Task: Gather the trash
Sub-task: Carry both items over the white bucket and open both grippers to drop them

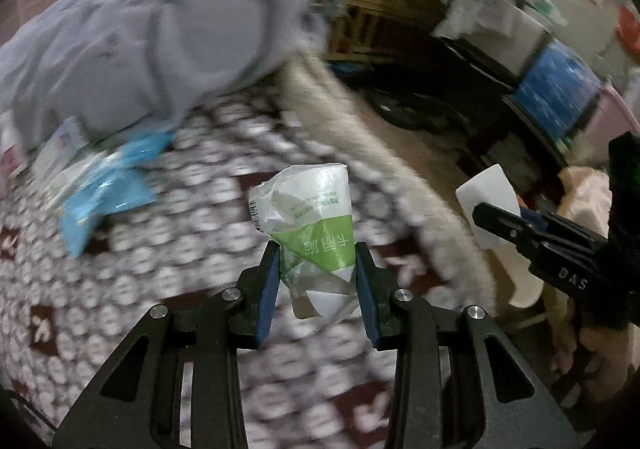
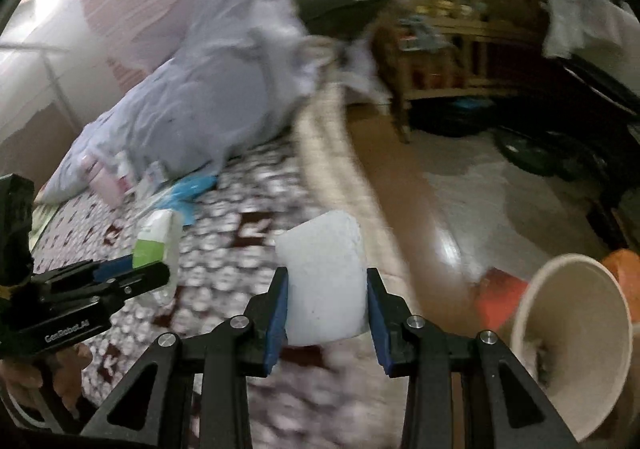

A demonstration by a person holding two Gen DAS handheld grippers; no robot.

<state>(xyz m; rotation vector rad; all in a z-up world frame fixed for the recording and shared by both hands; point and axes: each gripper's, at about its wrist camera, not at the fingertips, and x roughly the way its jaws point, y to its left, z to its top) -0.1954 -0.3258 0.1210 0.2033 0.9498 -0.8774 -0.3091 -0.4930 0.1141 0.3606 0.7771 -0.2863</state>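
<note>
My left gripper is shut on a crumpled green and white plastic wrapper and holds it above the patterned bedspread. My right gripper is shut on a white folded tissue. The right gripper with its tissue shows at the right of the left wrist view. The left gripper with the wrapper shows at the left of the right wrist view. A beige bin stands open at the lower right, beside the bed.
A blue plastic packet and small boxes lie on the bedspread by a grey-blue quilt. A wooden shelf and dark furniture stand across the glossy floor. An orange object lies by the bin.
</note>
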